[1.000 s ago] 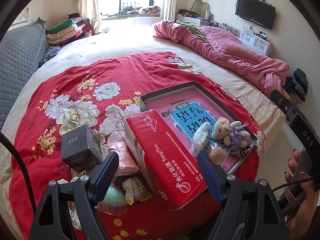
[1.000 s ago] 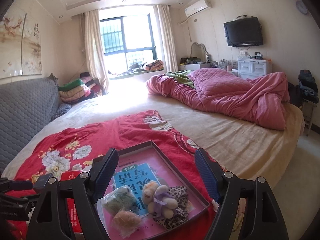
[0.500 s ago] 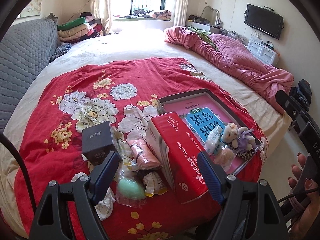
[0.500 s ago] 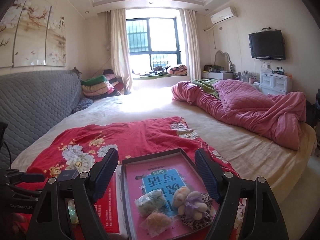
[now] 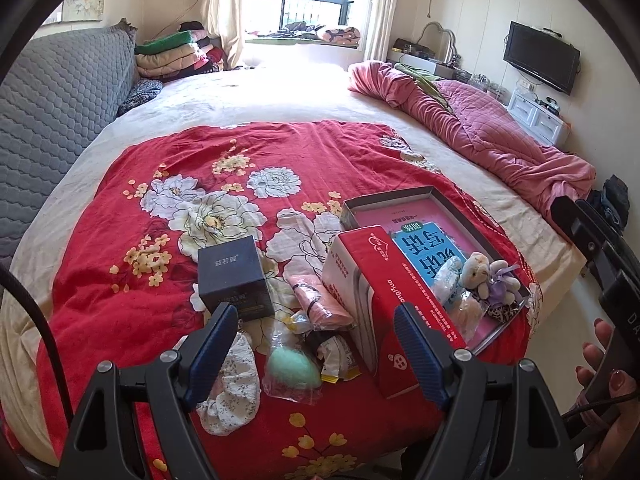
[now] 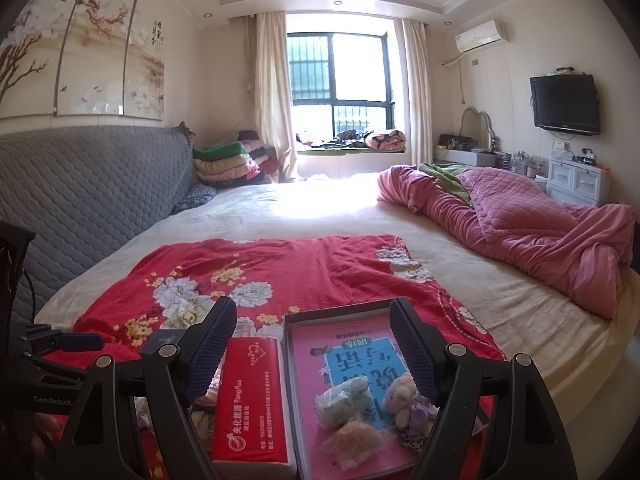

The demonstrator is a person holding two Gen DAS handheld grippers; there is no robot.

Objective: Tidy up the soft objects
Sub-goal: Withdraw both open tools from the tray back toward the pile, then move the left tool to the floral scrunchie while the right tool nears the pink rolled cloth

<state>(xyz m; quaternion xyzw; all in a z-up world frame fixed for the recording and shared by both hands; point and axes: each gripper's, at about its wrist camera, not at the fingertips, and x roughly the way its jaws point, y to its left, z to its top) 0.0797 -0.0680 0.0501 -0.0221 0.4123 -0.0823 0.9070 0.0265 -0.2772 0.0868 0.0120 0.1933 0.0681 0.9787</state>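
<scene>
A pink box tray (image 5: 404, 196) (image 6: 304, 364) on the red floral cloth holds a small plush bear (image 5: 478, 274) (image 6: 402, 398), a bagged pale soft item (image 5: 446, 280) (image 6: 340, 402) and a bagged orange one (image 6: 354, 438). Left of it lie a red tissue pack (image 5: 394, 300) (image 6: 250, 396), a pink bundle (image 5: 320, 300), a bagged green sponge (image 5: 292, 366) and a floral fabric piece (image 5: 232, 384). My left gripper (image 5: 316, 352) is open and empty above the sponge. My right gripper (image 6: 312, 344) is open and empty above the tray.
A dark box (image 5: 234, 278) stands left of the pile. A rumpled pink quilt (image 5: 480, 136) lies at the bed's right. A grey padded headboard (image 5: 52, 112) runs along the left. Folded blankets (image 6: 228, 162) are stacked by the window.
Both grippers have pulled back and risen. The left view shows more of the loose pile. The right view has swung left, so the tissue pack shows beside the tray.
</scene>
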